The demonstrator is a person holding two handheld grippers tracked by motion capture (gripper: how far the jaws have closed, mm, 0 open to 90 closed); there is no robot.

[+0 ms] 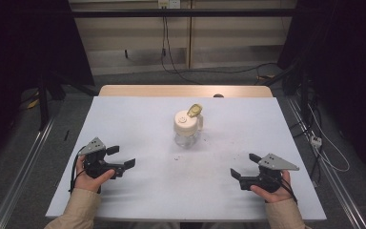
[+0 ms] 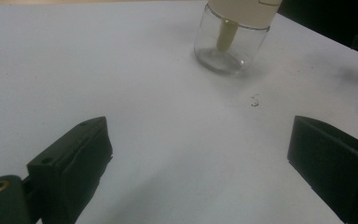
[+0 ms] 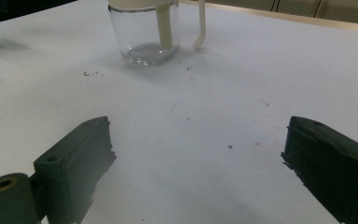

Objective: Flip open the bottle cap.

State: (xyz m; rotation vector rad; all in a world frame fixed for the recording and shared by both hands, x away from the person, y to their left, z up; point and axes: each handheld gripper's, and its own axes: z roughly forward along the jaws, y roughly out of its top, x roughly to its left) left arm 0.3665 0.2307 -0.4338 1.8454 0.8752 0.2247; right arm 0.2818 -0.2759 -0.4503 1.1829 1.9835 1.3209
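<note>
A clear glass jar (image 1: 188,128) with a cream lid, a handle and a yellowish flip spout stands upright near the middle of the white table (image 1: 138,124). Its glass base (image 2: 228,44) appears at the top of the left gripper view, and its base (image 3: 144,35) with the cream handle at the top of the right gripper view. My left gripper (image 1: 123,156) rests open at the front left, well short of the jar. My right gripper (image 1: 244,165) is open at the front right, jaws pointing left toward the centre. Nothing lies between either pair of jaws.
Small dark specks (image 1: 177,156) mark the table in front of the jar. A wooden strip (image 1: 186,90) borders the far edge. Cables (image 1: 324,143) and a power strip lie on the floor to the right, metal rails (image 1: 24,167) to the left.
</note>
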